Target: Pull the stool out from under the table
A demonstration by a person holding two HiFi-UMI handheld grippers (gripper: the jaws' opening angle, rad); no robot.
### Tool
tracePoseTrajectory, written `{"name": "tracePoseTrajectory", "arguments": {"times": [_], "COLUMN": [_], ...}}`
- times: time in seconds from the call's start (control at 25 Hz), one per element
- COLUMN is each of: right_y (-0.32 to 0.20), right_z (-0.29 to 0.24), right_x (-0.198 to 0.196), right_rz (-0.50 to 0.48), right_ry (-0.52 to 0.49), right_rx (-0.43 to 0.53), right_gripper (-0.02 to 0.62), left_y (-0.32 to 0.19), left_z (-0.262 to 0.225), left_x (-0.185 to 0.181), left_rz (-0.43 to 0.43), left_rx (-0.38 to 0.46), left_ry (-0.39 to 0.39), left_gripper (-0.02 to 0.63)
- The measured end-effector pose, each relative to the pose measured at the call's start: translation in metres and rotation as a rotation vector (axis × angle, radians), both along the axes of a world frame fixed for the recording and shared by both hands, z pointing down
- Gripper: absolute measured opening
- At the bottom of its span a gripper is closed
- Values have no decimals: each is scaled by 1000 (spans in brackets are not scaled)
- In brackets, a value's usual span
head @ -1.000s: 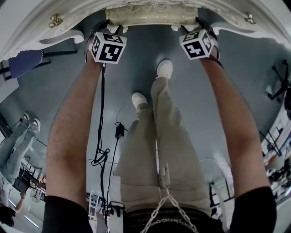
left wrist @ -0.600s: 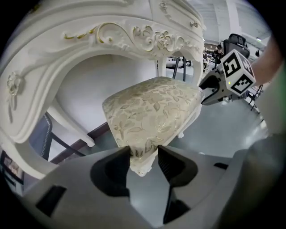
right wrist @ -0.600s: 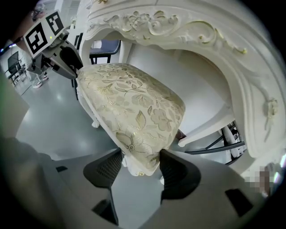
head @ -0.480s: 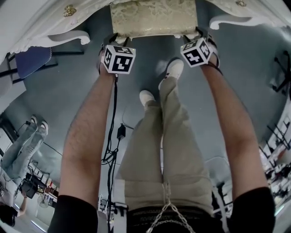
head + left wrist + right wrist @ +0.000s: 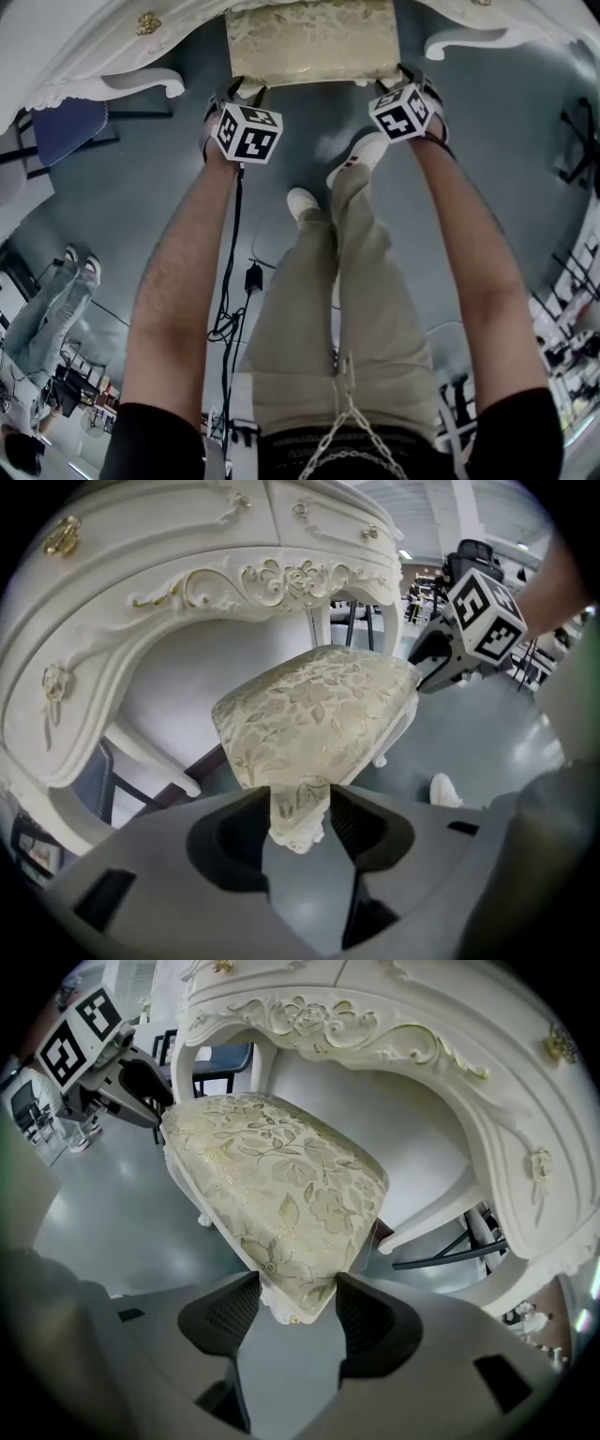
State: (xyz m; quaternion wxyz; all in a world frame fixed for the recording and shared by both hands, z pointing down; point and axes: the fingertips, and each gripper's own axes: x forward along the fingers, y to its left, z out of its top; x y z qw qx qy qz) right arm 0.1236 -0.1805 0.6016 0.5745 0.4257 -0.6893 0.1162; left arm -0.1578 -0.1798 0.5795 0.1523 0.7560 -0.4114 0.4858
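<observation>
The stool (image 5: 314, 42) has a gold floral cushion and white legs, and it stands half out from under the ornate white table (image 5: 84, 56). My left gripper (image 5: 234, 94) holds its near left corner and my right gripper (image 5: 405, 77) its near right corner, each partly hidden behind its marker cube. In the left gripper view the cushion's corner (image 5: 298, 813) is pinched in the left gripper (image 5: 300, 808). In the right gripper view the other corner (image 5: 295, 1288) sits pressed in the right gripper (image 5: 298, 1297). Both pairs of jaws have just been closing on the cushion.
The person's legs and white shoes (image 5: 302, 202) stand on the grey floor just behind the stool. A black cable (image 5: 230, 309) trails down from the left hand. The table's curved legs (image 5: 141, 84) flank the stool. A blue chair (image 5: 66, 127) is at the left, and another person's legs (image 5: 47, 309) lower left.
The stool has slid further out from under the table toward the person. Both grippers have drawn back with it. The person's front foot has shifted back.
</observation>
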Motion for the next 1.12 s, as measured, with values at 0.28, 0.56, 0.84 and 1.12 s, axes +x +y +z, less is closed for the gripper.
{"name": "tracePoseTrajectory", "arguments": {"times": [0.28,0.56,0.84,1.12], "right_y": [-6,-4,-4,8], "right_z": [1,1,-4,-10], "right_x": [-4,-6,2,6], "right_rz": [-43,-46,-47,-90], "right_ry": [8,35,-2,47], "right_rx": [-41,-60,-41,-31], "right_gripper": [318,318,310,257], "left_y": [-17,-13,-4,39], "left_z": [8,7,4,9], "left_x": [-4,1,8,14], "left_rz": [43,51,31,-12], "left_rx": [-28,-91,-89,-124], "left_ry": [33,86,83,113], "left_gripper": [272,261,247,244]}}
